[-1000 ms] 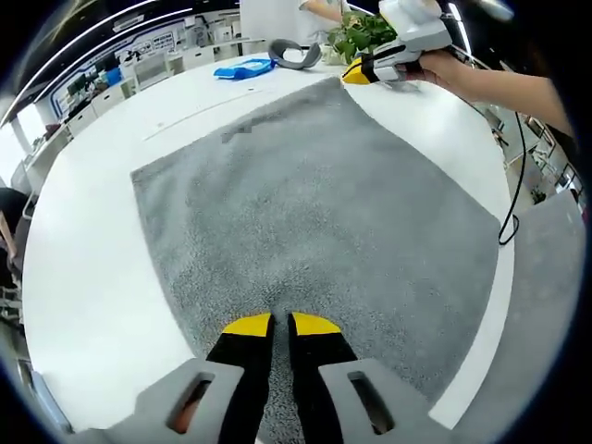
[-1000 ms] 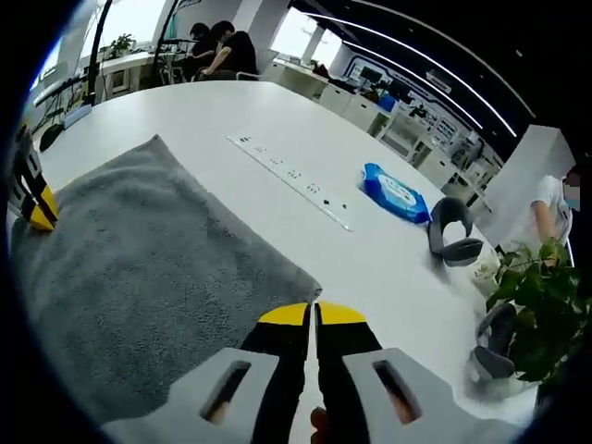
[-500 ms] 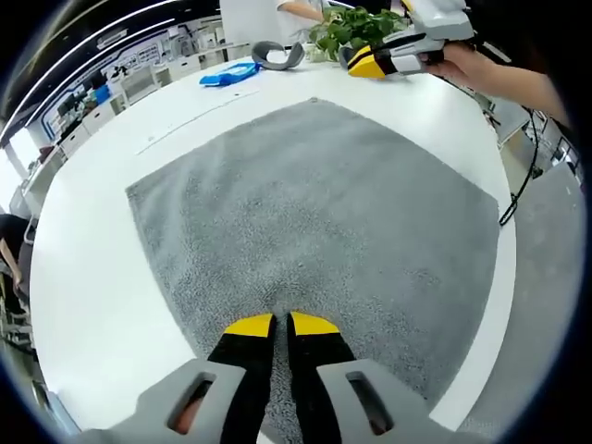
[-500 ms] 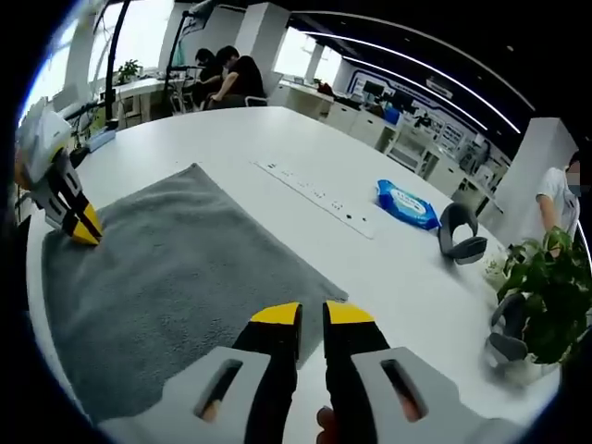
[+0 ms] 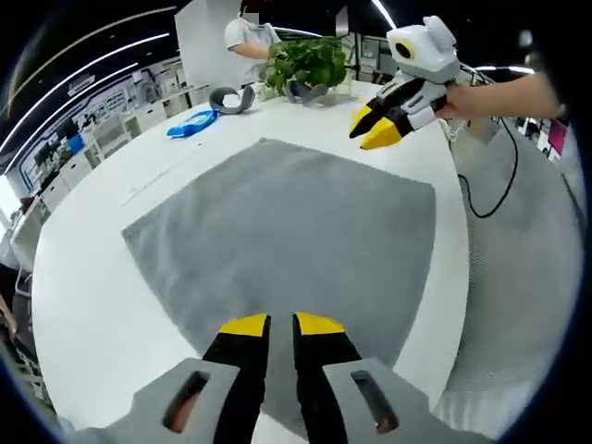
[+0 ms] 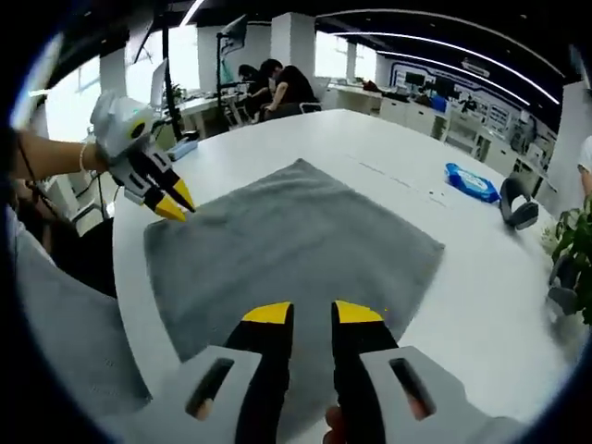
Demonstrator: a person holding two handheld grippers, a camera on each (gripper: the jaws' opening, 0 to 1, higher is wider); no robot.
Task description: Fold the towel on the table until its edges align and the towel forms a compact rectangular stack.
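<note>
A grey towel [image 5: 277,222] lies spread flat on the white table [image 5: 83,296], also seen as the towel [image 6: 296,240] in the right gripper view. My left gripper [image 5: 281,324] hovers over the towel's near edge, jaws slightly apart with nothing between them. It appears as the left gripper [image 6: 176,204] above the towel's far-left corner, held by a hand [image 6: 46,153]. My right gripper [image 6: 312,313] hangs open over the towel's near corner. The right gripper [image 5: 372,130] also hovers above the towel's far-right side, held in a hand [image 5: 472,97].
A blue wipes pack [image 5: 190,127] [image 6: 472,182], grey curved objects [image 5: 231,97] [image 6: 518,208] and a potted plant [image 5: 305,60] sit at the table's far side. A black cable [image 5: 472,185] hangs off the table edge. People sit at distant desks [image 6: 277,88].
Both grippers have risen and drawn back from the towel, so more of it shows. The right jaws went from shut to open; the left jaws parted a little.
</note>
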